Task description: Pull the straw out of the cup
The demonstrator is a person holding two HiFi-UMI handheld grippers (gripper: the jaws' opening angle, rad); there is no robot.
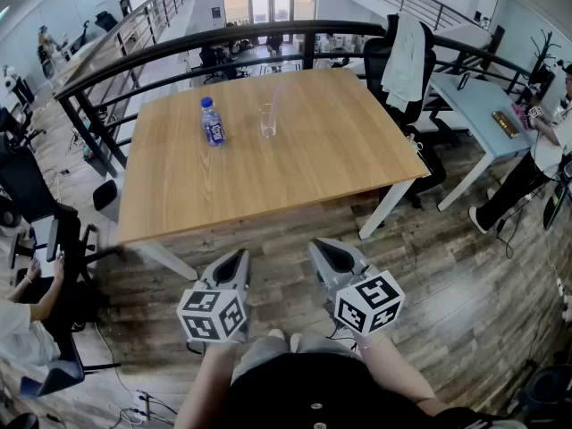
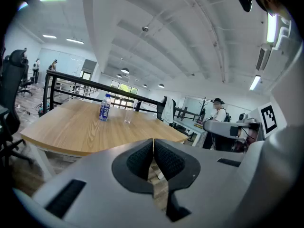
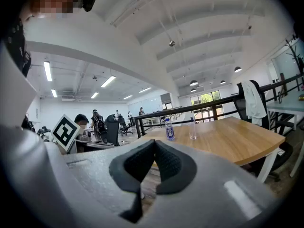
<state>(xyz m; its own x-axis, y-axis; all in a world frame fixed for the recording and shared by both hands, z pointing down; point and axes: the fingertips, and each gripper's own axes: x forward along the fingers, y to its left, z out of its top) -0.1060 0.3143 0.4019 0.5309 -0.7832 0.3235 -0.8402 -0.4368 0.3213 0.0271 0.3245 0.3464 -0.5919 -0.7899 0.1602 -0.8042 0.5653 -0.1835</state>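
A clear glass cup [image 1: 267,121] stands on the far half of the wooden table [image 1: 295,172], with a pale translucent straw [image 1: 275,94] leaning out of it. The cup also shows small in the left gripper view [image 2: 128,117] and the right gripper view [image 3: 192,129]. My left gripper [image 1: 239,257] and right gripper [image 1: 321,248] hang side by side in front of the table's near edge, well short of the cup. Each has its jaws pressed together with nothing between them, as the left gripper [image 2: 153,144] and right gripper [image 3: 154,144] show in their own views.
A water bottle [image 1: 212,121] with a blue label stands just left of the cup. A black railing [image 1: 223,41] runs behind the table. An office chair [image 1: 402,61] draped with a white garment sits at the far right corner. People sit at desks to both sides.
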